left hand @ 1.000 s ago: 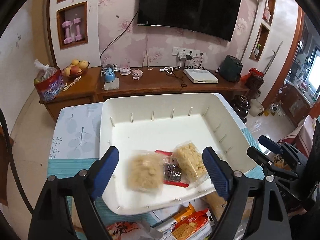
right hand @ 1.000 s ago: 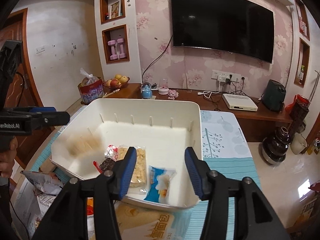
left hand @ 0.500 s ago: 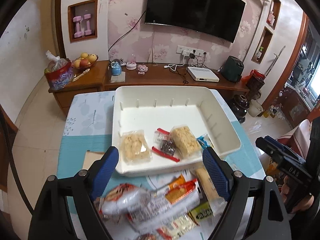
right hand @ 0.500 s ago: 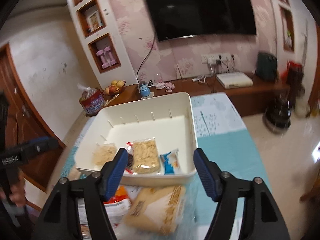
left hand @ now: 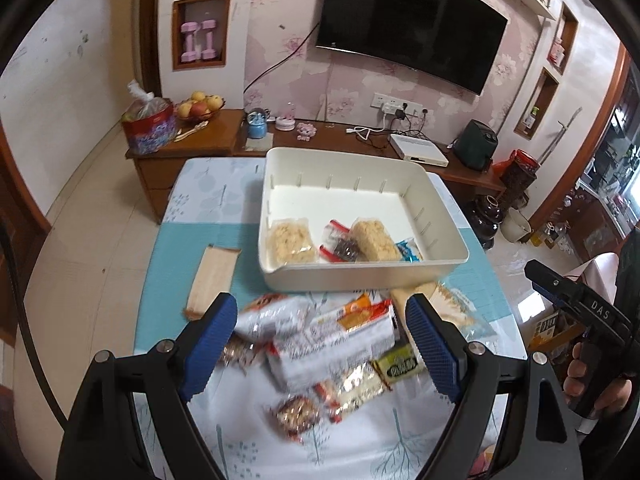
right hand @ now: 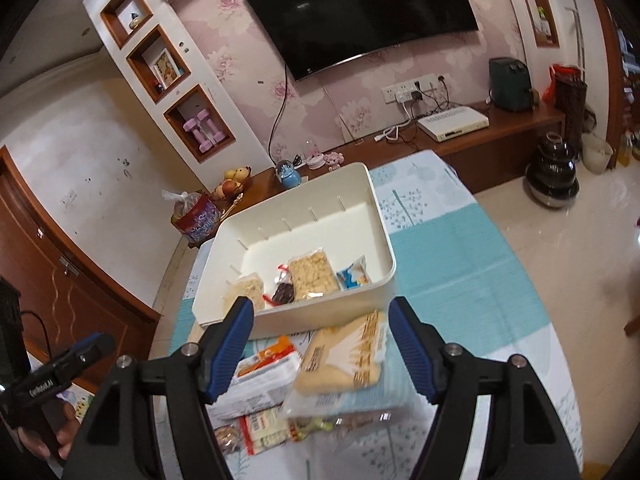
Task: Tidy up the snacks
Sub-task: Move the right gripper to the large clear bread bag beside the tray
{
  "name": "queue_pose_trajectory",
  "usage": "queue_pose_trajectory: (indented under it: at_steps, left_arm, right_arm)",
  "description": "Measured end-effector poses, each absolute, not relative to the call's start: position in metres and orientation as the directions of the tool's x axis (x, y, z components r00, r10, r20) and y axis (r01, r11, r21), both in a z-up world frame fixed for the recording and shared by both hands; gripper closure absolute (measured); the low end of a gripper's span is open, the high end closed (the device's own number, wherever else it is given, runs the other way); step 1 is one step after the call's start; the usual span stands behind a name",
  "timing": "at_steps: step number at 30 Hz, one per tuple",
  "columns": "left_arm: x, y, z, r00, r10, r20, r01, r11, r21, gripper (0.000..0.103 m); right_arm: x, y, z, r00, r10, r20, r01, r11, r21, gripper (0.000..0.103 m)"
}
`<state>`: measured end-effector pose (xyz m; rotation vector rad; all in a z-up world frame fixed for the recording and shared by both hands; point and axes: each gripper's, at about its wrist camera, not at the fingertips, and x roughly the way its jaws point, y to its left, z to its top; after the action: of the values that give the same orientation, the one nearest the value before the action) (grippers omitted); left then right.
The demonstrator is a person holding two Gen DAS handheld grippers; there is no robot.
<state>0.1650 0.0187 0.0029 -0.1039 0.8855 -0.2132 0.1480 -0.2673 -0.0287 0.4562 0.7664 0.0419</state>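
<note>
A cream plastic bin [left hand: 360, 276] [right hand: 320, 316] sits on the table and holds two clear packs of puffed snack [left hand: 290, 240] [right hand: 312, 276], a dark red-wrapped snack [left hand: 340, 246] and a blue packet [left hand: 408, 250]. A pile of loose snack packets [left hand: 336, 344] [right hand: 272, 384] lies in front of it, with a large beige bag [right hand: 344, 364] on the right. My left gripper [left hand: 320, 344] is open and empty above the pile. My right gripper [right hand: 320, 344] is open and empty above the beige bag.
A flat beige packet [left hand: 212, 276] lies alone left of the bin. The table has a teal and white leaf-print cloth [left hand: 200, 208]. A wooden sideboard [left hand: 208, 140] with fruit, a red bag and a white box runs behind, under a wall TV [left hand: 408, 20].
Both grippers have drawn back and up from the bin. The pile of packets in front of the bin has come into view below them. Both stay open and empty.
</note>
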Motion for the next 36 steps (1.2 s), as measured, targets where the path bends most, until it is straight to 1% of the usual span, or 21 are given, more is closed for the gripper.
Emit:
queue_pose_trajectory:
  at_steps: [5, 13, 23, 29, 36]
  left_arm:
    - [0.141, 0.022, -0.007, 0.615, -0.182, -0.767, 0.117, 0.983, -0.140, 0.018]
    - [0.121, 0.021, -0.045, 0.543, -0.173, -0.822, 0.107, 0.985, -0.136, 0.018]
    - [0.104, 0.018, -0.094, 0.471, -0.152, -0.869, 0.102, 0.988, -0.118, 0.018]
    - [0.096, 0.018, -0.124, 0.444, -0.102, -0.890, 0.126, 0.991, -0.050, 0.018]
    - [0.092, 0.020, -0.151, 0.420, -0.138, -0.897, 0.171, 0.983, -0.071, 0.018]
  right_arm:
    - [0.133, -0.270, -0.036, 0.699, 0.247, -0.671, 0.158, 0.862, 0.482, 0.032]
    - [0.112, -0.280, -0.059, 0.635, 0.310, -0.708, 0.248, 0.786, 0.566, 0.032]
    - [0.103, -0.292, -0.091, 0.569, 0.356, -0.741, 0.334, 0.723, 0.604, 0.032]
    - [0.104, -0.294, -0.111, 0.543, 0.428, -0.723, 0.355, 0.663, 0.659, 0.032]
    - [0.115, -0.293, -0.129, 0.513, 0.449, -0.732, 0.383, 0.643, 0.663, 0.032]
